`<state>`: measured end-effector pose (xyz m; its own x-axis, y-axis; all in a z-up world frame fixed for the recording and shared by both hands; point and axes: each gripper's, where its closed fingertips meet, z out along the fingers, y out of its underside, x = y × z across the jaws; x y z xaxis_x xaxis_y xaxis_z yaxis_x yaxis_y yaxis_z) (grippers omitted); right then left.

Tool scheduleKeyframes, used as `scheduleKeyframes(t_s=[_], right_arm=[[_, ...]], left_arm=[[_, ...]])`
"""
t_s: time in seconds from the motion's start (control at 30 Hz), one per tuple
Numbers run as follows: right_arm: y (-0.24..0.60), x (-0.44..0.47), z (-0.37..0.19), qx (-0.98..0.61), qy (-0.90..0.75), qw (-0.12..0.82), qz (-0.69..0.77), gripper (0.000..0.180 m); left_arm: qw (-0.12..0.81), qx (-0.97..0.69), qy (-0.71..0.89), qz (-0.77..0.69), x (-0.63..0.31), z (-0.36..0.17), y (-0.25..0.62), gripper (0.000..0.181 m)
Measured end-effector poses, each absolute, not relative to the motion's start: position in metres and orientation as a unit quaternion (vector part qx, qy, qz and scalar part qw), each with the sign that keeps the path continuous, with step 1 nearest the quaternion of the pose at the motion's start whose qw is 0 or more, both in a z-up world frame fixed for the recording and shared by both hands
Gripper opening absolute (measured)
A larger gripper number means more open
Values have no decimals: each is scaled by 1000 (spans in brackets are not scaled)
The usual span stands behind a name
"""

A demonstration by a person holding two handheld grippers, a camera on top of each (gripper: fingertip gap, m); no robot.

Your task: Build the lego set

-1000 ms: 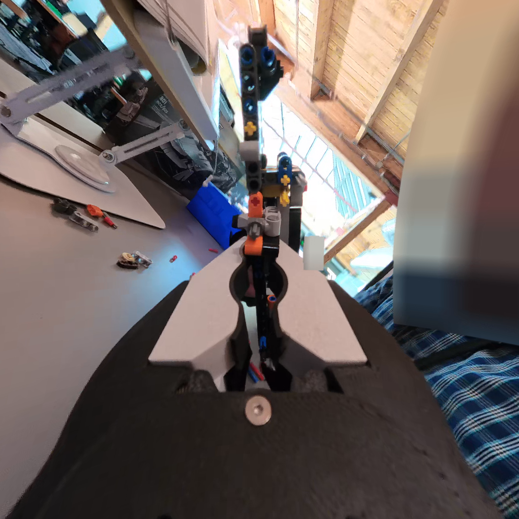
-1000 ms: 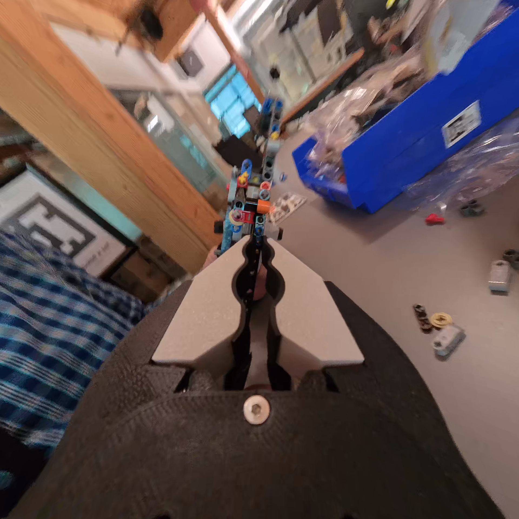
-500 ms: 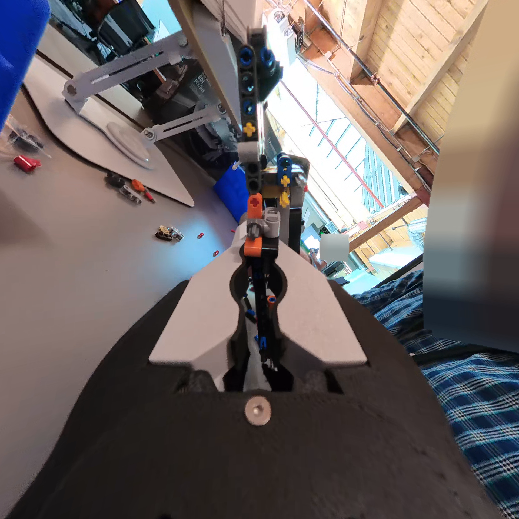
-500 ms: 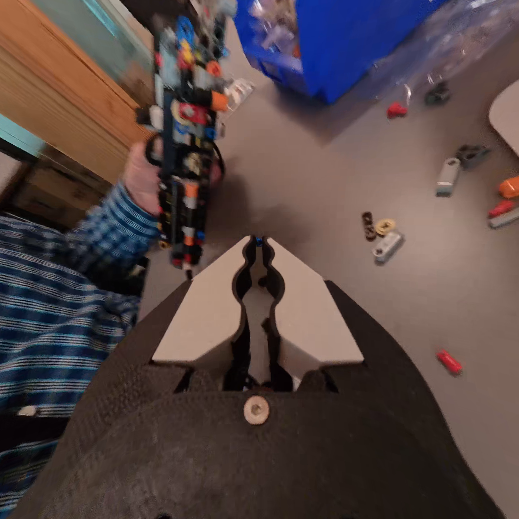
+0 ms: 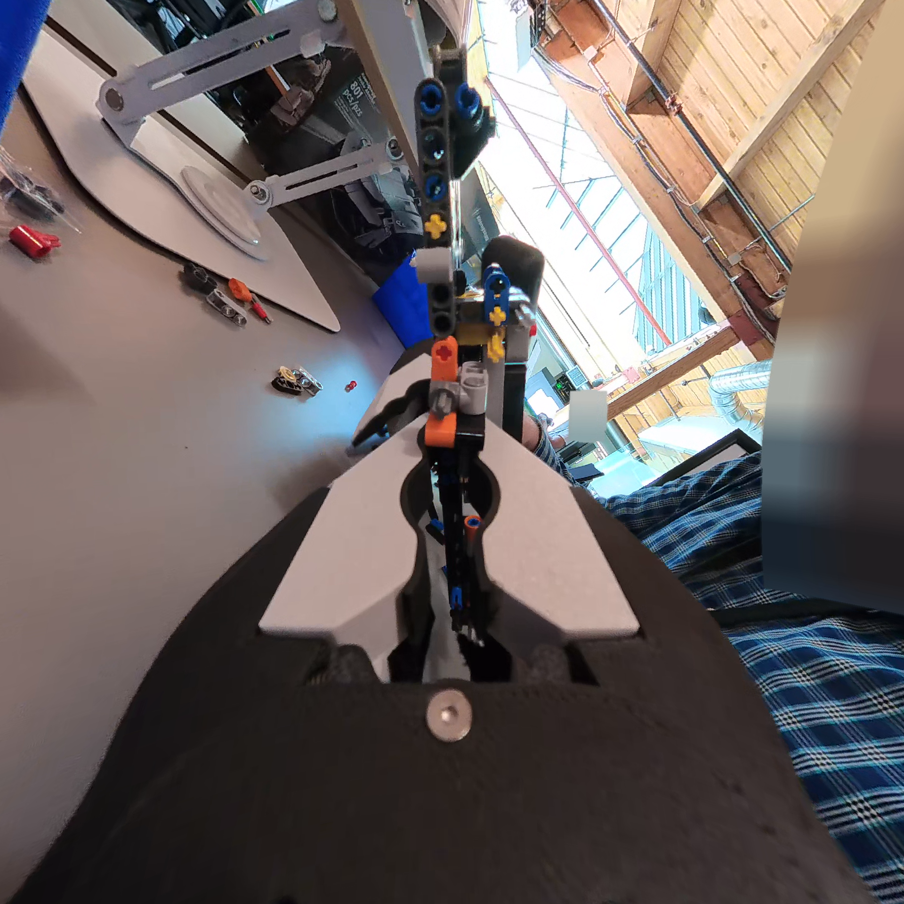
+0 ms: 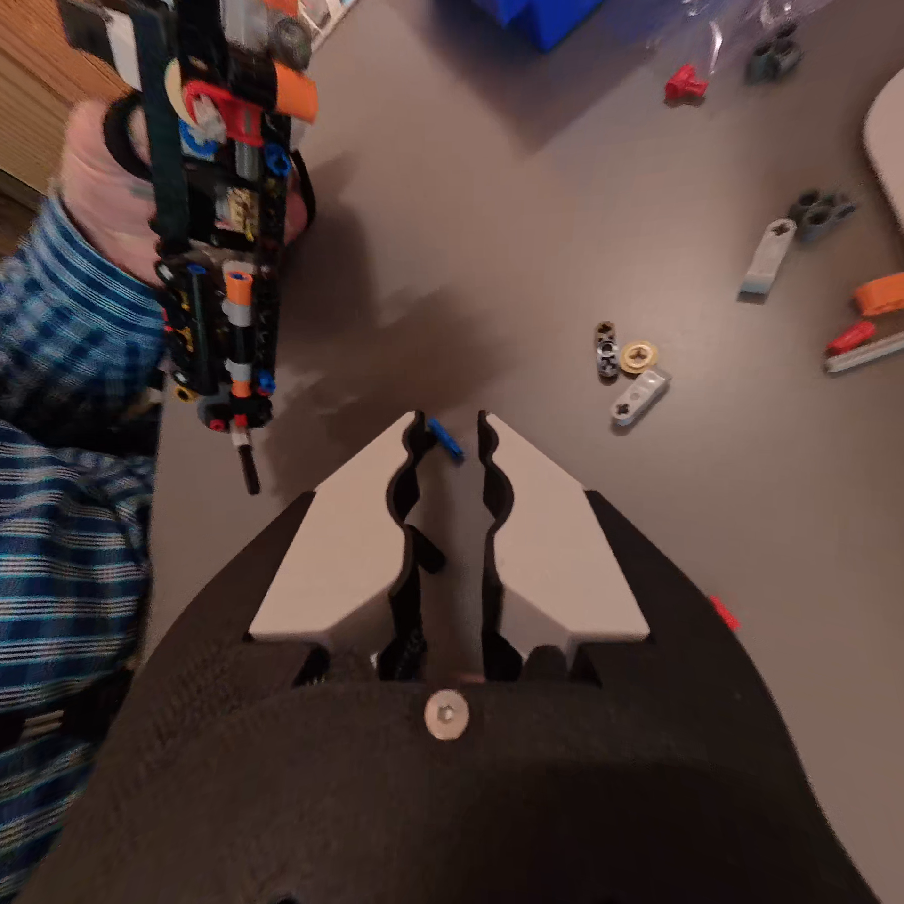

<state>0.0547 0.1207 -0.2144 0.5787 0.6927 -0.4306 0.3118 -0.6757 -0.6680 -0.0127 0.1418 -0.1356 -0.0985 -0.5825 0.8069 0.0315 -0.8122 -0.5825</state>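
Since a second ago the right gripper (image 6: 447, 423) has let go of the lego assembly (image 6: 215, 235) and swung down over the tabletop (image 6: 489, 235); its jaws stand parted by a narrow gap, gripping nothing. Small blue pin (image 6: 445, 437) lies in that gap near the tips; cannot tell whether it rests on the tabletop or clings to the left finger.

Left to right, right wrist view: plaid sleeve (image 6: 63, 342), then the assembly held up at upper left, off the tabletop, a hand (image 6: 93, 181) behind it. Farther right, loose parts on the tabletop: dark link, tan disc and grey connector (image 6: 636, 391) bunched together; red piece (image 6: 685, 87) near the top.

Left wrist view: left gripper (image 5: 452, 435) jaws are closed on the assembly (image 5: 447, 293), which rises upright past the tips. White arm stand (image 5: 210, 112) on the tabletop at upper left; red piece (image 5: 32, 240) at left edge.
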Motion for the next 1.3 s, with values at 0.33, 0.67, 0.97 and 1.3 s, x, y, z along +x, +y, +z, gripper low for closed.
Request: scheduleKeyframes(t_s=[0.33, 0.67, 0.97, 1.3], right_arm=[[141, 33, -132, -722, -194, 379, 545, 13], [144, 19, -118, -683, -154, 387, 599, 9], [152, 21, -102, -646, -87, 407, 640, 8], [155, 27, -92, -633, -104, 479, 599, 1]], left_arm=[[208, -616, 196, -734, -9, -129, 141, 6], [206, -592, 162, -763, -4, -120, 142, 6], [225, -558, 106, -792, 1, -110, 146, 6], [225, -548, 89, -801, 9, -108, 143, 5]])
